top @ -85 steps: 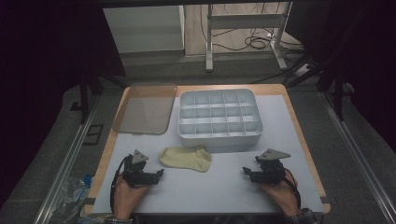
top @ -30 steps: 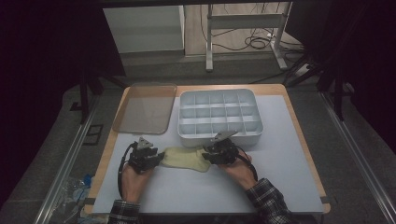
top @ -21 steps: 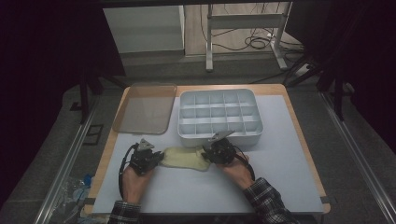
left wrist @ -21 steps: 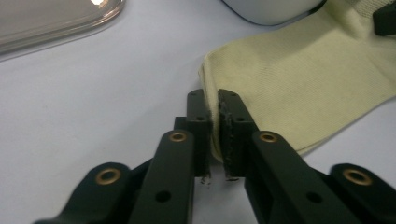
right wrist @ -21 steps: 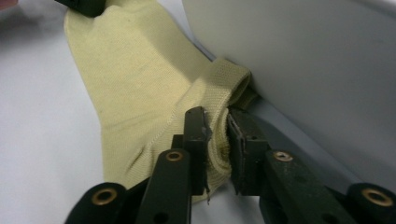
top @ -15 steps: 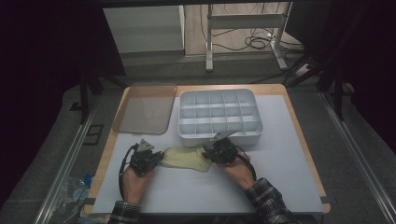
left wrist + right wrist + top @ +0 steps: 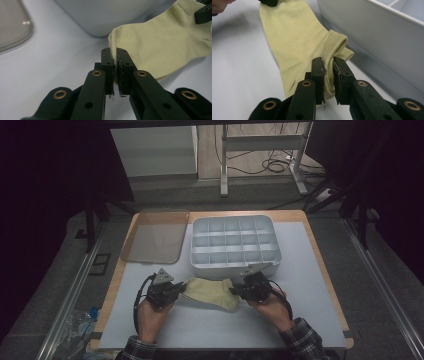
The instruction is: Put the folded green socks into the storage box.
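Evidently we have the sock (image 7: pixel 210 292) by both ends, lying on the white mat (image 7: pixel 310 270) just in front of the divided tray (image 7: pixel 234 245). Left gripper (image 7: pixel 167 289): in its own view the jaws are pressed together on the toe end of the sock (image 7: pixel 160 47), a thin edge of fabric pinched between the pads. Right gripper (image 7: pixel 239 289): its view shows the ribbed cuff (image 7: pixel 334 50) bunched between the jaws, clamped, though the gap looks a shade wider because the cuff is doubled over. Sock runs roughly straight between the two grips, mostly flat on the mat, its far edge close to the tray wall (image 7: pixel 372 37) but, as far as we can tell, not touching it. We judge the two-ended hold is for control: a limp thing gripped at one end only would droop and twist, whereas toe and cuff together allow stretching, folding or lifting it level. The tray's compartments look bare from above, so likely the sock is headed there. Clear lid (image 7: pixel 155 235) lies to the left of the tray, off the mat's working area and out of our way.
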